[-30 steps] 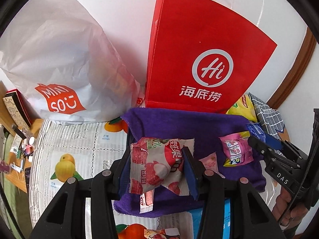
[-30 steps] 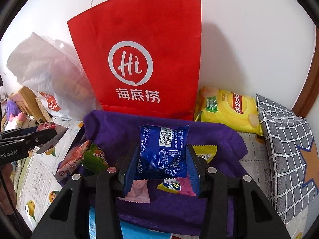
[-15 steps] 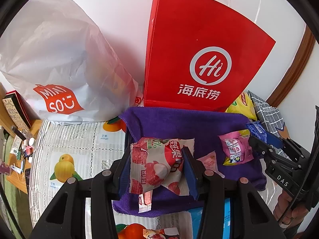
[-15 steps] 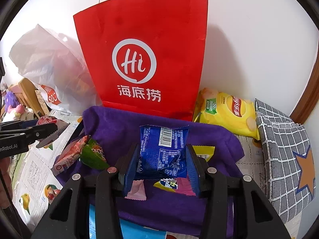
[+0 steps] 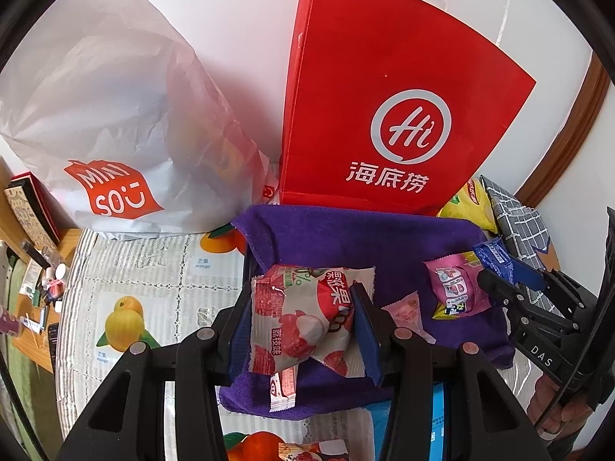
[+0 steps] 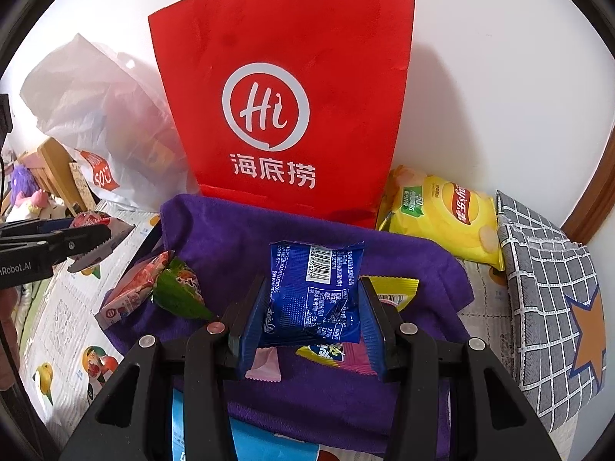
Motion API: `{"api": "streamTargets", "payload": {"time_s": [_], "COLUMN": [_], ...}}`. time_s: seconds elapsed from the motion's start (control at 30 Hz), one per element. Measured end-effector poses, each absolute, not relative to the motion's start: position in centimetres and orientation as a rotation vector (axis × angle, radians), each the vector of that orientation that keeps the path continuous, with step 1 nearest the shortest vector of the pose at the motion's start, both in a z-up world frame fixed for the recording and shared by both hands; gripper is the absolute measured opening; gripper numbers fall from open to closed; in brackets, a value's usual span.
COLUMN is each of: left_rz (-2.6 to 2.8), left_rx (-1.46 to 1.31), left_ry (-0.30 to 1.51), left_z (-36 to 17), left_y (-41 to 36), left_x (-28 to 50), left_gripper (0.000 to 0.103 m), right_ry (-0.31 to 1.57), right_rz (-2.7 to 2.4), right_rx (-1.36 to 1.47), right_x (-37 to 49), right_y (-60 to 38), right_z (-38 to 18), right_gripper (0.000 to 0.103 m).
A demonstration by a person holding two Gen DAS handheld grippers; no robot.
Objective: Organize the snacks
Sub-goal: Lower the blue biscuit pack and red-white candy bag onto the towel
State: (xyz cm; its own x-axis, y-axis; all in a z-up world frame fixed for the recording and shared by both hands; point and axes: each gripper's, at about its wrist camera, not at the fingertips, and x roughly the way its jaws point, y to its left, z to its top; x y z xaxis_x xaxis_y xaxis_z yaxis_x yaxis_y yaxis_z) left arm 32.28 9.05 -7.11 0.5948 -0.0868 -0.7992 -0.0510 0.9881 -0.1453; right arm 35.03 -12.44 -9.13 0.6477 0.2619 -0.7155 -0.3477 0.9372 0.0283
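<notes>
My left gripper [image 5: 303,326] is shut on a red-and-white lychee snack packet [image 5: 303,319], held above a purple towel [image 5: 346,242]. My right gripper [image 6: 311,307] is shut on a blue snack packet [image 6: 313,296] above the same towel [image 6: 238,238]; it also shows at the right of the left wrist view [image 5: 511,280]. A tall red paper bag [image 5: 388,107] stands upright behind the towel [image 6: 284,88]. On the towel lie a pink-and-yellow packet [image 5: 455,294], a small pink sachet [image 5: 407,309], a red-and-white stick sachet [image 5: 282,388] and a red-and-green packet [image 6: 153,288].
A white plastic shopping bag [image 5: 103,123] leans against the wall at left. A yellow chips bag [image 6: 446,219] and a grey checked cloth [image 6: 553,299] lie at right. A fruit-print tablecloth [image 5: 146,292] covers the table. A blue box [image 6: 269,445] lies at the towel's front edge.
Both grippers, each still holding its packet, have risen slightly and drawn a little closer to the red bag. The grips are unchanged.
</notes>
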Motion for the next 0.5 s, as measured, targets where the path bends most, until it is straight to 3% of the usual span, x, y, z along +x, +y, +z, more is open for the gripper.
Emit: {"api": "streamTargets", "payload": {"time_s": [0.5], "left_rz": [0.002], "left_rx": [-0.195], "left_ry": [0.940], "left_z": [-7.1], "left_y": [10.4], "left_x": [32.5], "left_gripper": [0.045], "right_ry": [0.928], "right_rz": [0.438], "right_rx": [-0.157], "right_x": [36.0], "right_y": [-10.2], "right_z": [-12.1], "right_gripper": [0.046]}}
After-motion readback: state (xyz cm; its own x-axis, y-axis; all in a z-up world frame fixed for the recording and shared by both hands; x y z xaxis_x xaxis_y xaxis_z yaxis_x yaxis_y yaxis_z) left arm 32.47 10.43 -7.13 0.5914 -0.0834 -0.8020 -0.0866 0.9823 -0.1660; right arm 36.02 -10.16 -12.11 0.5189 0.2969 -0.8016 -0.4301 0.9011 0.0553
